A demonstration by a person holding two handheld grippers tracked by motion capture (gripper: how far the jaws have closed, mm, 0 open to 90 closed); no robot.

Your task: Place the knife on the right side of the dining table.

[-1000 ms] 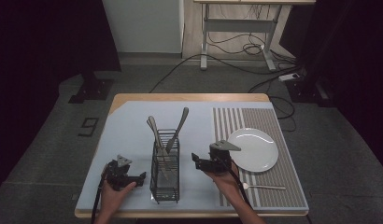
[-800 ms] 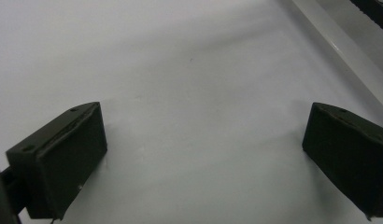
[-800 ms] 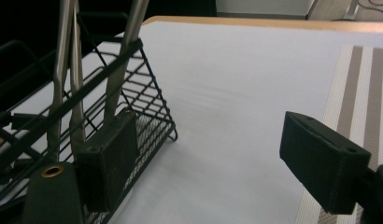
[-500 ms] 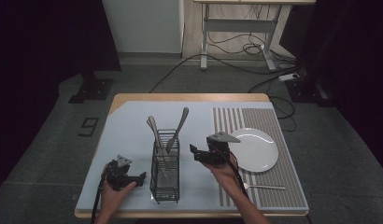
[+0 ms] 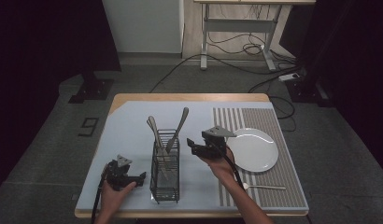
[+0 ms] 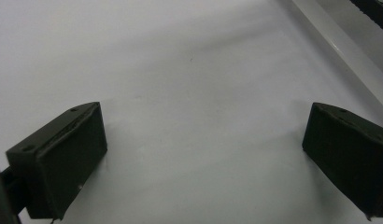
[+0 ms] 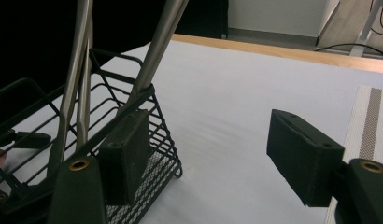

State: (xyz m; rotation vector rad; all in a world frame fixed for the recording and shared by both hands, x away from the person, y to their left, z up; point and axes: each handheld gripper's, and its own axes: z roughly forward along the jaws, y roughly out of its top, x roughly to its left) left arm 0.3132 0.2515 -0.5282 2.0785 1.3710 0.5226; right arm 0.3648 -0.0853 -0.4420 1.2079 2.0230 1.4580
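While the left claw is rested low on the blue mat at the lower left of the high view, its jaws are seen spread wide with nothing between them, bare mat showing in the left claw's own view. The right claw is held raised at the centre of the frame, just right of the black wire basket, pointing toward it. Its jaws have just been closing yet are seen apart, and nothing is gripped between them. Three pieces of cutlery are stood upright in the basket, handles leaning out above its rim; in the right claw's view two steel handles are seen rising at the upper left. A white plate is laid on the striped mat at right of centre, and a spoon is left below it, near the bench front edge.
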